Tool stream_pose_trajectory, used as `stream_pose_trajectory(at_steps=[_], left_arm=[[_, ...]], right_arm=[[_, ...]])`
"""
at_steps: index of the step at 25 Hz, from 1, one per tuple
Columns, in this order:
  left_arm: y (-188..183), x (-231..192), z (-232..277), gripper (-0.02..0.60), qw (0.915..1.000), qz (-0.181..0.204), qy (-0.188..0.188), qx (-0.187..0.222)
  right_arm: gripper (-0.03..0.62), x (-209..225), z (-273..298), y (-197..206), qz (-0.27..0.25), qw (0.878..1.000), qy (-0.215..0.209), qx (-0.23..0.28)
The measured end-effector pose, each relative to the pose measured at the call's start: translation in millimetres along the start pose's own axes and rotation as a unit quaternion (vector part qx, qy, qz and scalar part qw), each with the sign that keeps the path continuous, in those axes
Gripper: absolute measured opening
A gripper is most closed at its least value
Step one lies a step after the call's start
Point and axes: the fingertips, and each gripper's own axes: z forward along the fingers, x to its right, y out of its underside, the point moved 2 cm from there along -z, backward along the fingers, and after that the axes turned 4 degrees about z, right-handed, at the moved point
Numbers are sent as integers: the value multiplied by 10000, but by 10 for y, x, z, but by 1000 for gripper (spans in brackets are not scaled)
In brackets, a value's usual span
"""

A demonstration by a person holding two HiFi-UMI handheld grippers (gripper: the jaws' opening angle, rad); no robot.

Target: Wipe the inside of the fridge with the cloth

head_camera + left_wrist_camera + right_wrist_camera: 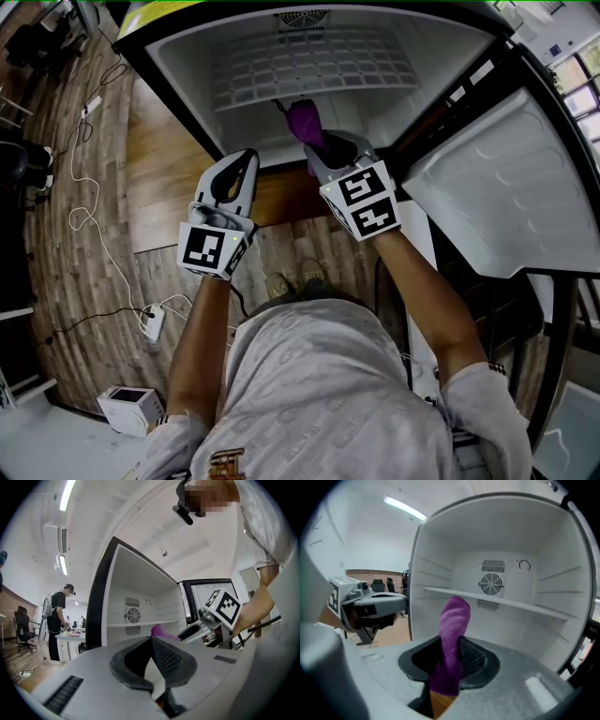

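The fridge [309, 66] stands open in front of me, white inside, with one shelf [511, 603] and a round fan vent [491, 584] on the back wall. My right gripper [328, 142] is at the fridge mouth, shut on a purple cloth [305, 122] that sticks up from its jaws [452, 620]. My left gripper [246, 155] is just left of it, outside the lower front edge, jaws shut and with nothing in them [151, 641]. The left gripper view shows the cloth [161, 631] and the right gripper [194, 631] against the fridge opening.
The fridge door [506, 178] hangs open at the right. On the wooden floor at the left lie cables and a power strip [150, 323], with a white box [131, 408] beside them. A person [58, 620] stands at a table far off to the left.
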Motion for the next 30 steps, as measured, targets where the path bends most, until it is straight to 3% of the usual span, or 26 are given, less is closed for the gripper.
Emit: stream_pose_trajectory(at_steps=[9, 20, 24, 30], left_arm=[[-285, -58, -48, 0, 9998, -18, -132, 128], [-677, -36, -75, 0, 9996, 50, -47, 273], [-836, 9, -113, 0, 9993, 102, 40, 369], [-1015, 56, -151, 0, 9986, 183, 123, 481]], right_arm=[[114, -373, -363, -404, 49, 9904, -647, 1221], [114, -532, -660, -944, -97, 9483, -1546, 2771], [114, -554, -789, -1062, -103, 9335, -1796, 3103], [112, -568, -924, -1135, -81, 9212, -1964, 3357]])
